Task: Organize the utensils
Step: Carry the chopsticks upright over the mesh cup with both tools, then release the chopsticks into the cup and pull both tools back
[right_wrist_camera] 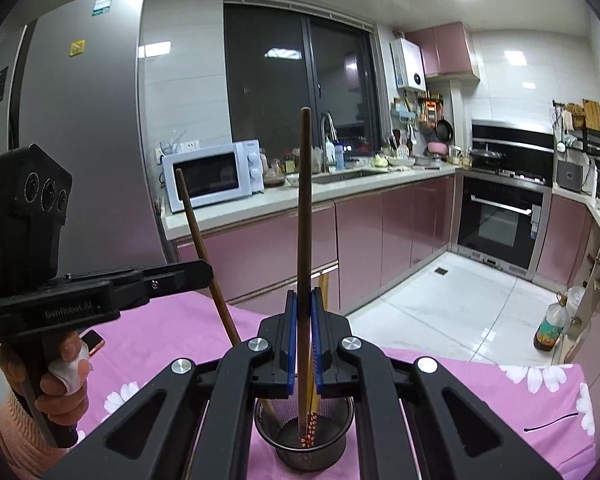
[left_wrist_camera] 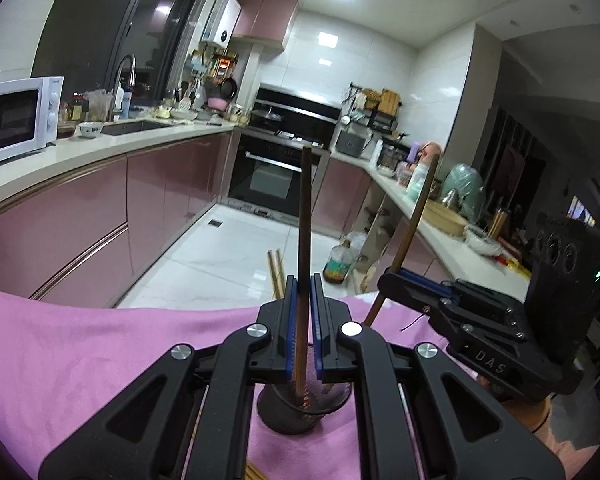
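My left gripper (left_wrist_camera: pixel 303 282) is shut on a dark brown chopstick (left_wrist_camera: pixel 305 208) that stands upright. Its lower end reaches into a black mesh cup (left_wrist_camera: pixel 278 412) on the pink cloth. My right gripper (right_wrist_camera: pixel 304 298) is shut on a second dark chopstick (right_wrist_camera: pixel 305 200), whose foot also rests in the cup (right_wrist_camera: pixel 340 436). In each view the other gripper shows at the side: the right gripper (left_wrist_camera: pixel 390 276) with its slanted stick (left_wrist_camera: pixel 418 224), and the left gripper (right_wrist_camera: pixel 206 271) with its leaning stick (right_wrist_camera: pixel 198 236). Pale chopsticks with red patterned ends (right_wrist_camera: pixel 310 426) stand in the cup too.
A pink flowered cloth (right_wrist_camera: pixel 500 392) covers the table. A phone (right_wrist_camera: pixel 94 342) lies near the hand that holds the left gripper. Loose pale chopsticks (left_wrist_camera: pixel 256 473) lie on the cloth below the left gripper. Beyond the table edge are pink kitchen cabinets (right_wrist_camera: pixel 392 232) and an oil bottle (right_wrist_camera: pixel 550 328) on the floor.
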Available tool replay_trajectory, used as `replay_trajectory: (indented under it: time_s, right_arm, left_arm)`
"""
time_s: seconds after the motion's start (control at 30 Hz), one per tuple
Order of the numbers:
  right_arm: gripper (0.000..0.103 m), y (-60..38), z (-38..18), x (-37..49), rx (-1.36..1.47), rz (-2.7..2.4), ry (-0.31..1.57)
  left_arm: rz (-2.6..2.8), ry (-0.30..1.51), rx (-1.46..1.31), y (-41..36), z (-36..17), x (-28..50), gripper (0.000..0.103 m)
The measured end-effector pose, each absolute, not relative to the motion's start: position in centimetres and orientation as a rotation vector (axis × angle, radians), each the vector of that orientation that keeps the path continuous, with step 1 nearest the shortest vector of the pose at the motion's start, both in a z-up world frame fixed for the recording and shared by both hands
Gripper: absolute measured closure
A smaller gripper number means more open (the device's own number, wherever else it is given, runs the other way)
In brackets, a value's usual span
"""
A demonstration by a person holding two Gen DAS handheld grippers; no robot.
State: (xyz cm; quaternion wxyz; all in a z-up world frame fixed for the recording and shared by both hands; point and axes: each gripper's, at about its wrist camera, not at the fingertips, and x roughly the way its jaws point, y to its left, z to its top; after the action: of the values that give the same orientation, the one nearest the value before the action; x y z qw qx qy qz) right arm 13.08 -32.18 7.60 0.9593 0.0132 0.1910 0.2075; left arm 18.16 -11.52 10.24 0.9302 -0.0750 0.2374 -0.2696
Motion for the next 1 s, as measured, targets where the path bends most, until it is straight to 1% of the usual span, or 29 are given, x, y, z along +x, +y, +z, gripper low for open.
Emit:
replay_trajectory:
  time_s: [0.43, 0.67, 1.0]
  right_arm:
    - [0.098, -31.8, 3.9, 16.0, 0.009, 0.401, 0.558]
    - [0.097, -31.6, 2.6, 16.9, 0.005, 0.400, 0.621]
    - [0.097, -31.7, 2.2, 18.1, 0.027, 0.383, 0.640]
  left_arm:
    - [-0.556, 0.637, -0.089, -13.3, 4.5, 21.5, 0.096]
    - [-0.558, 0.663, -0.081, -13.5, 3.8, 22.9, 0.097]
    - [-0.535, 0.708, -0.057, -15.3, 3.0, 24.6, 0.097]
